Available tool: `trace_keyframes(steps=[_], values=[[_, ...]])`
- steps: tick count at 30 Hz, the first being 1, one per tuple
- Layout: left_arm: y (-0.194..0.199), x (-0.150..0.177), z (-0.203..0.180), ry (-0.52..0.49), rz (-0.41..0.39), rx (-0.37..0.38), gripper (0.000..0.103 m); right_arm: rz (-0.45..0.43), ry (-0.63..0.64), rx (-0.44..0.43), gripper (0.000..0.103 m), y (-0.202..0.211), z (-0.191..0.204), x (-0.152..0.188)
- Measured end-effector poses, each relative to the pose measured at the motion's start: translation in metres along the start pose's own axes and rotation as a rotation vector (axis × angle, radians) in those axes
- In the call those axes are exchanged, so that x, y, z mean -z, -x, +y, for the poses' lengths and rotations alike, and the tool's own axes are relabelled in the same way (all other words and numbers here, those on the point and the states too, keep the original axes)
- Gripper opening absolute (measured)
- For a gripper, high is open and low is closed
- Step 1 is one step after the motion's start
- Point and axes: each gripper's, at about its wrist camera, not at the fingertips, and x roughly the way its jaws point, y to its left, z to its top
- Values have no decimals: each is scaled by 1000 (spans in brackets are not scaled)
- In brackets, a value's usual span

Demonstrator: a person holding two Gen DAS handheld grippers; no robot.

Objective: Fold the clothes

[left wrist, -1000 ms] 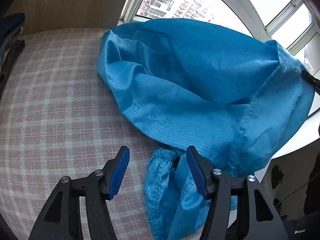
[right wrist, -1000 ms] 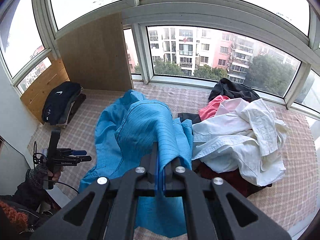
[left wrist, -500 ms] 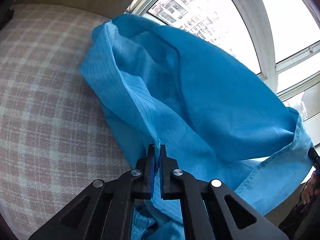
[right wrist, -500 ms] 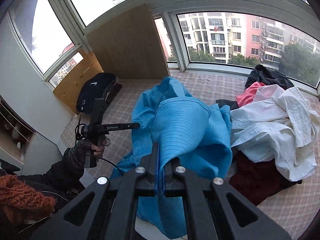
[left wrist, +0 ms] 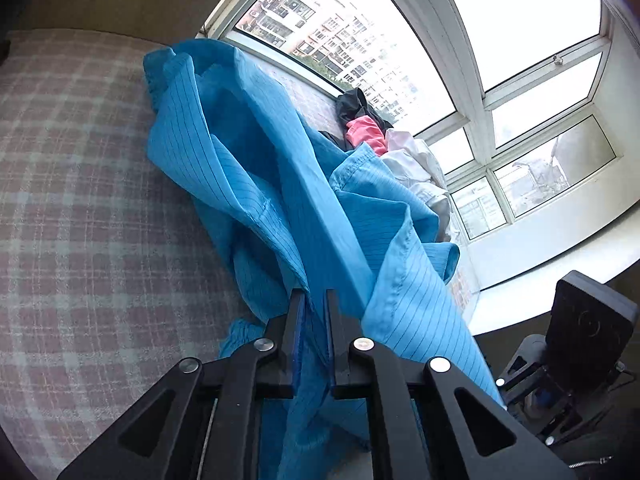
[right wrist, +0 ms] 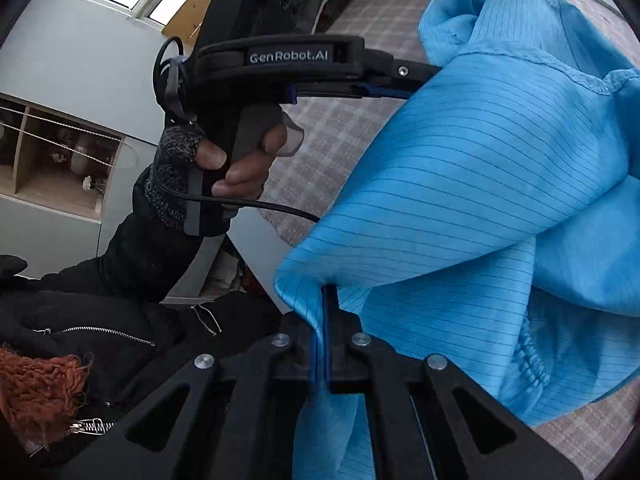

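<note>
A blue pinstriped garment [left wrist: 280, 184] hangs lifted over the plaid bed cover [left wrist: 80, 200], its far end still resting on it. My left gripper [left wrist: 314, 300] is shut on an edge of the blue cloth. In the right wrist view the same garment [right wrist: 480, 184] fills the right side, and my right gripper [right wrist: 326, 300] is shut on another edge of it. The left gripper [right wrist: 416, 80] shows there too, held by a hand [right wrist: 240, 160], its fingers buried in the blue cloth. An elastic cuff [right wrist: 532, 360] hangs low.
A heap of clothes lies at the far end of the bed by the window: a pink piece [left wrist: 366, 132], a white shirt [left wrist: 416, 172], a dark piece [left wrist: 352, 104]. The right gripper's body [left wrist: 580, 340] is at lower right. A person's dark jacket [right wrist: 120, 300] fills the lower left.
My left gripper went from open beside the cuff to shut on the garment's edge and lifted it. My right gripper swung left toward the left gripper, still holding the cloth.
</note>
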Motion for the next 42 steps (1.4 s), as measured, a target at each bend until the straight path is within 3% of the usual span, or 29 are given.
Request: trace_keyframes(steps=[1,2,7,12,14,16,20,23,27,30,31,33,34,35,38,42], values=[[-5,0,-2,2,20,-8,41,17,6,7,2,-8,1,2],[-8,0,-2,-4,32,-25,44,27,9,16,2,-12,1,5],[-14,-5,3,16,44,-75,49,27,1,68,7,-7,-8,10],[-12,-12,11,37,37,-124,50,-37,-32,81,20,29,-25,14],[-11,-16,18,52,30,-147,60,-62,-27,88,28,49,-30,17],[-10,-20,24,68,22,-170,60,-102,-26,100,32,71,-36,20],[-7,-27,34,108,-7,-175,60,-215,-82,188,40,97,-55,17],[-11,-38,31,123,-21,-146,60,-202,-101,208,40,70,-66,7],[-23,-53,22,120,-9,-109,64,-86,-70,163,40,14,-72,3],[-44,-61,17,109,34,-122,67,-16,-48,98,40,-10,-67,11],[-54,-62,15,96,54,-144,64,-26,-41,109,40,-3,-66,15],[-71,-63,12,69,92,-172,39,-46,-37,137,40,11,-68,23],[-78,-63,12,58,107,-173,10,-56,-63,166,40,19,-76,26],[-80,-62,11,53,112,-157,4,-66,-89,195,40,26,-85,30],[-61,-59,10,68,59,-97,3,-96,-167,283,61,49,-110,41],[-4,-57,10,89,-58,-67,3,-135,-270,400,64,78,-144,56]])
